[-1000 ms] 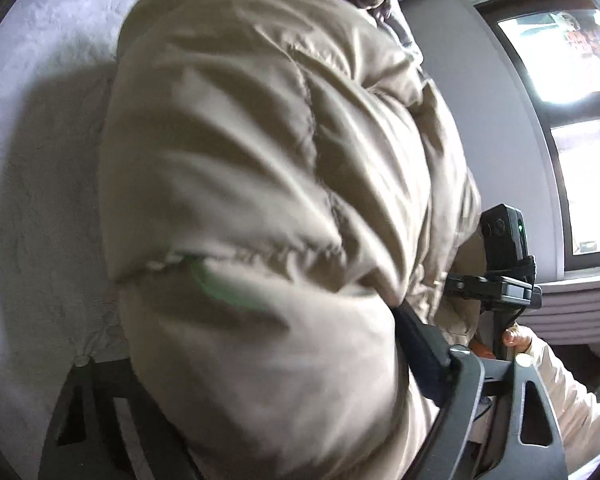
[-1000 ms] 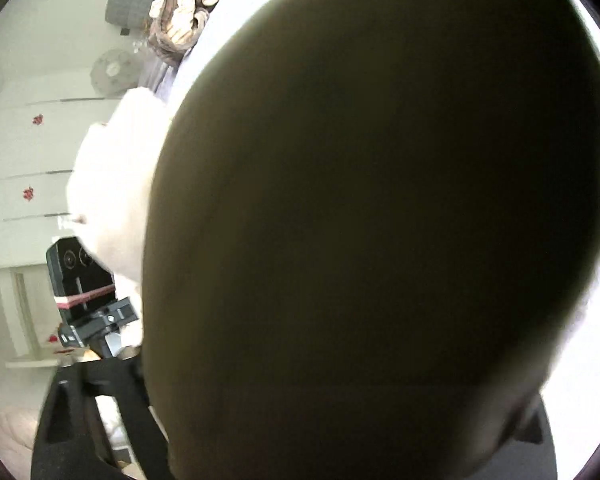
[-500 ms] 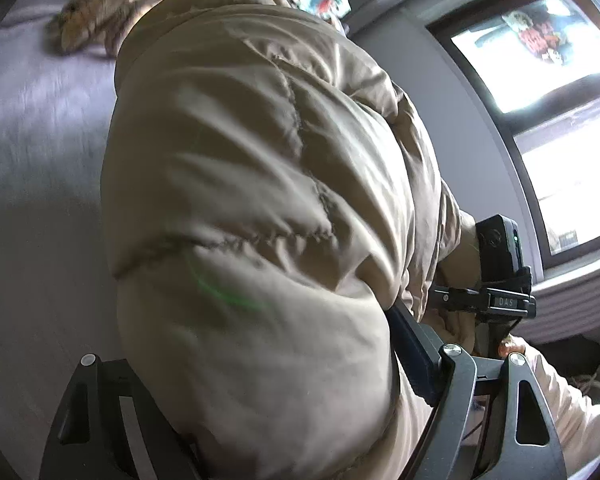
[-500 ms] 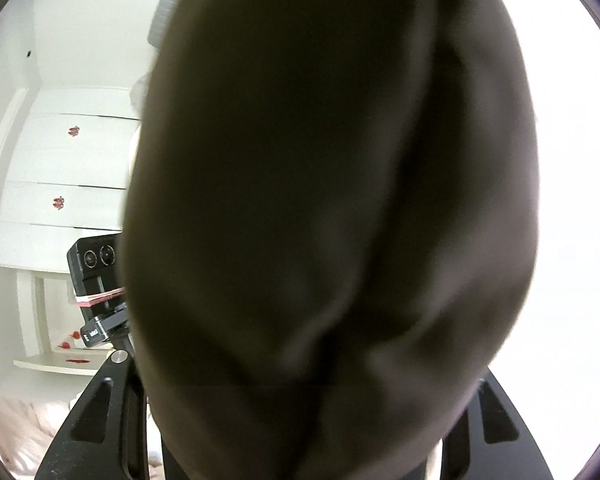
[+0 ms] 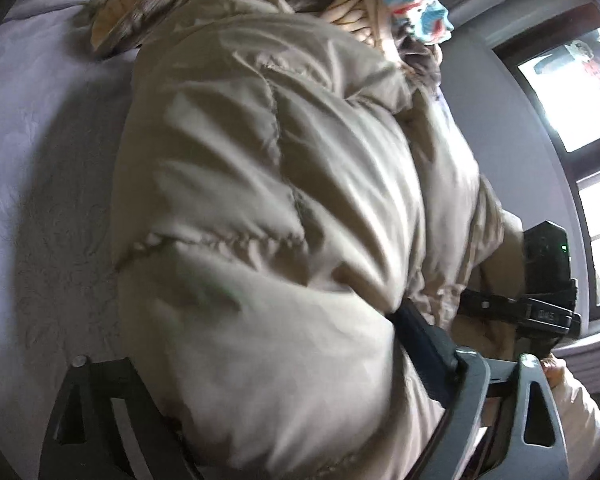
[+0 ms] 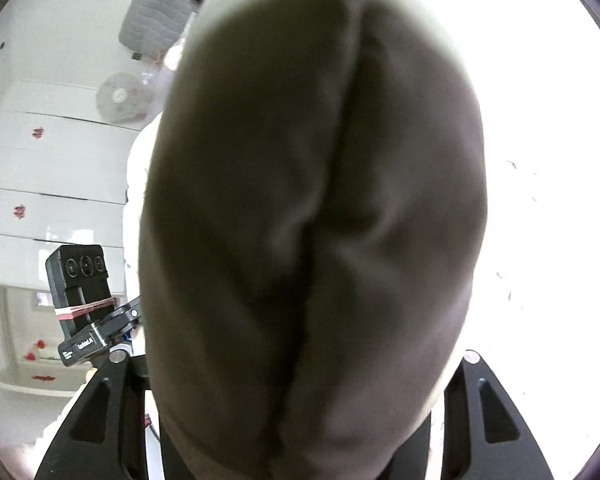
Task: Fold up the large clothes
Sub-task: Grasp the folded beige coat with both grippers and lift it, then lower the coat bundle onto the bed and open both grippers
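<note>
Garment: a beige puffer jacket (image 5: pixel 284 208) is hanging bunched over the grey bed (image 5: pixel 28 184), filling both wrist views; it is being carried by two points, probably so a thick layer can be swung over as one fold.
Left claw (image 5: pixel 268 420): its jaws are opening around a fat quilted roll of the jacket; padding is sitting between them, but the contact itself is hidden by the cloth.
Right claw (image 6: pixel 300 408): also opening, with a dark, backlit bulge of jacket wedged between its fingers (image 6: pixel 100 412).
Background: a heap of other clothes (image 5: pixel 340 4) is lying at the far end of the bed, clear of the fold.
Judgement: the jacket is likely being set down.
</note>
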